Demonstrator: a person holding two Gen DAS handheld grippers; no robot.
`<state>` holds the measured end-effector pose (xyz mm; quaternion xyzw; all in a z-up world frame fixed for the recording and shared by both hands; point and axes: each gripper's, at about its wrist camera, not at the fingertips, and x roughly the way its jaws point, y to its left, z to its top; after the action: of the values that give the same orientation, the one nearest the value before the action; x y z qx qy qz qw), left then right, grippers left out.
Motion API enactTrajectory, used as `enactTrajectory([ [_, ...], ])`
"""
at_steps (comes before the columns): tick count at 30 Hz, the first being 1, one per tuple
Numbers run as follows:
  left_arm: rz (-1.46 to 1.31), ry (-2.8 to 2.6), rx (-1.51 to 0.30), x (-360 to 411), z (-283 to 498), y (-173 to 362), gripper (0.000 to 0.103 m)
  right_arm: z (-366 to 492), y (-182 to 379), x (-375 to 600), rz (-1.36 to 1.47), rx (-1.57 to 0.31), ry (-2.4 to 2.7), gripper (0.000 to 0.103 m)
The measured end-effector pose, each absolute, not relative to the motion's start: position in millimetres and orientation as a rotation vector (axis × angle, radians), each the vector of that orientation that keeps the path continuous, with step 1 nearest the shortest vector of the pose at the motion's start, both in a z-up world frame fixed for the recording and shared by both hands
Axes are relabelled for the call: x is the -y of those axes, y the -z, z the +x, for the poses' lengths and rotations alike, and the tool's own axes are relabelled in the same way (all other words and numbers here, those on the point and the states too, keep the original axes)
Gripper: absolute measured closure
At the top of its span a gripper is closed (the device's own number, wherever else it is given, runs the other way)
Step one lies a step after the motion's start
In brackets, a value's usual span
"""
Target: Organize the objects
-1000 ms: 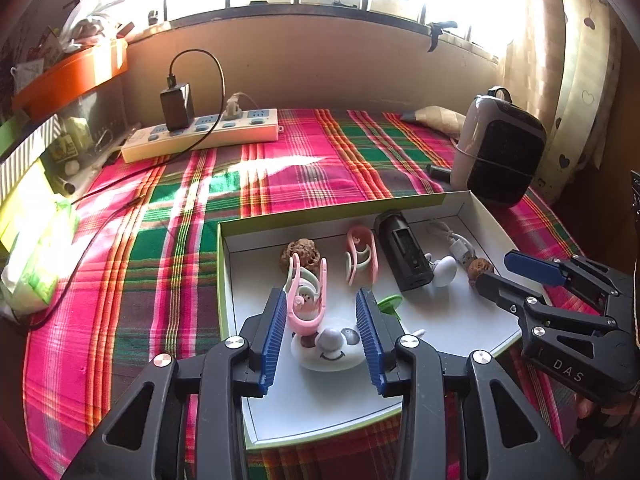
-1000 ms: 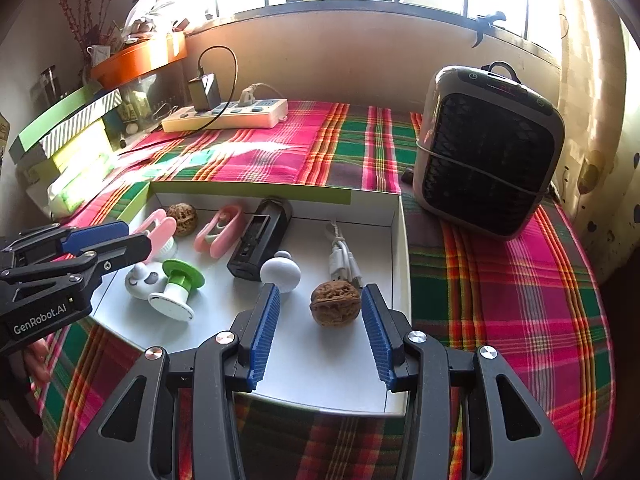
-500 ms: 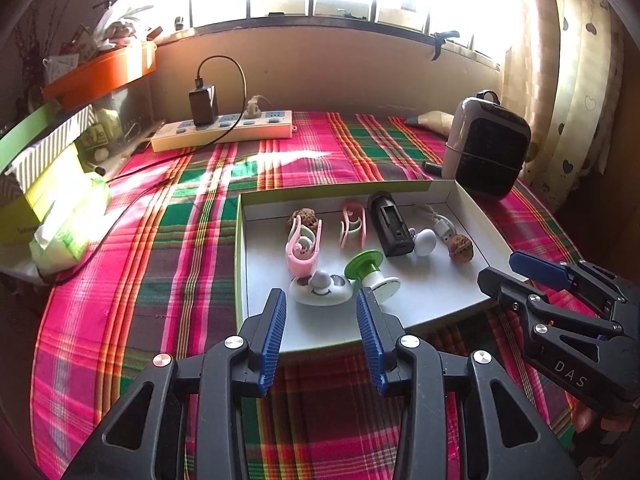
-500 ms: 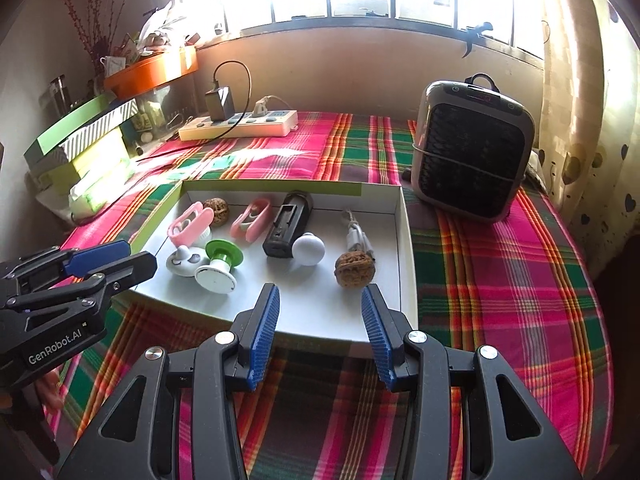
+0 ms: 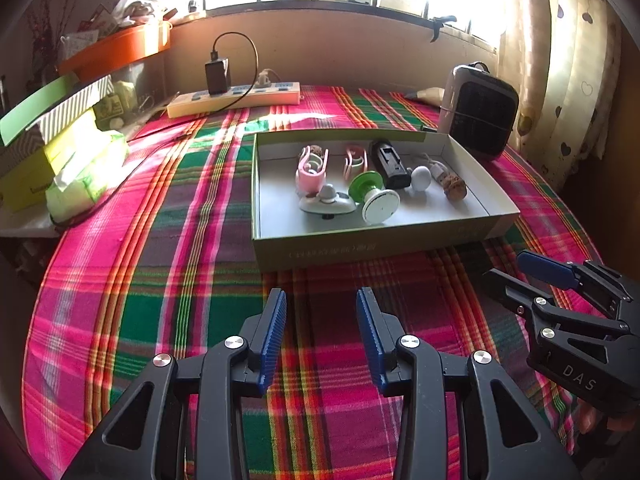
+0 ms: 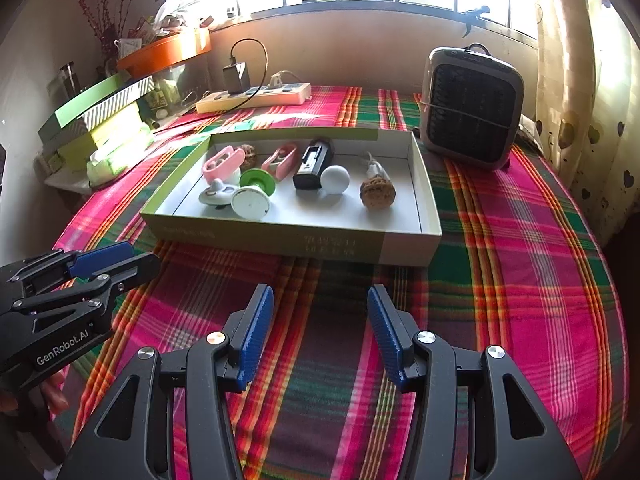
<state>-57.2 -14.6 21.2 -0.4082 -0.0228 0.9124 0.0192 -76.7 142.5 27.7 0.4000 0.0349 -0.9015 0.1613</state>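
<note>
Left wrist view: my left gripper [image 5: 321,334] hangs over the plaid cloth [image 5: 168,264] w/ pads spread, nothing between them, well short of the shallow box [image 5: 372,244]. Everything small sits inside the box: pink clip [image 5: 311,168], second pink clip [image 5: 356,157], black holder [image 5: 390,163], white ball [image 5: 421,178], walnut [image 5: 455,191], green-and-white spool [image 5: 374,197], and a white disc toy [image 5: 328,202] touching the spool. My right gripper [image 5: 520,272] shows at the right edge, also spread and empty. Right wrist view: the right gripper [image 6: 321,334] faces the box's front wall [image 6: 288,240], pads apart, holding nothing; the left gripper [image 6: 116,256] is at the left edge. The walnut [image 6: 377,192] lies alone near the right wall, just in front of a white cable plug [image 6: 374,168]; a second walnut [image 6: 248,151] sits behind a pink clip [image 6: 223,164]. Judging by this, the sorting looks nearly or fully done. If anything's left, I'd come in from above, keep pads wide til they straddle one item, and go slow round the spool/toy cluster since round bits will roll if nudged. The heater [image 6: 472,108] stands just beside the box; stay clear of it.
</note>
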Motion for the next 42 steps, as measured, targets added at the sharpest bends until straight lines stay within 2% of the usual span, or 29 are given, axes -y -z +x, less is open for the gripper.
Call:
enactTrajectory([
  [18, -1.311, -2.797, 0.087, 3.8, -19.6, -2.9, 0.068, -33.9, -9.9, -145.0, 1.233, -0.119, 2.603, 0.052],
  [25, -1.311, -2.826, 0.064, -3.5, -12.0, -0.2, 0.068, -22.8, -7.3, -148.8, 1.237, -0.123, 2.615, 0.048],
  [33, -1.279, -2.87, -0.005, -14.7, 0.5, 2.9, 0.061, -13.0, -4.6, -144.9, 1.22, -0.141, 2.644, 0.039],
  [42, -1.276, -2.87, 0.003, -14.2, 3.6, 3.1, 0.061, -9.9, -4.2, -146.1, 1.222, -0.132, 2.664, 0.038],
])
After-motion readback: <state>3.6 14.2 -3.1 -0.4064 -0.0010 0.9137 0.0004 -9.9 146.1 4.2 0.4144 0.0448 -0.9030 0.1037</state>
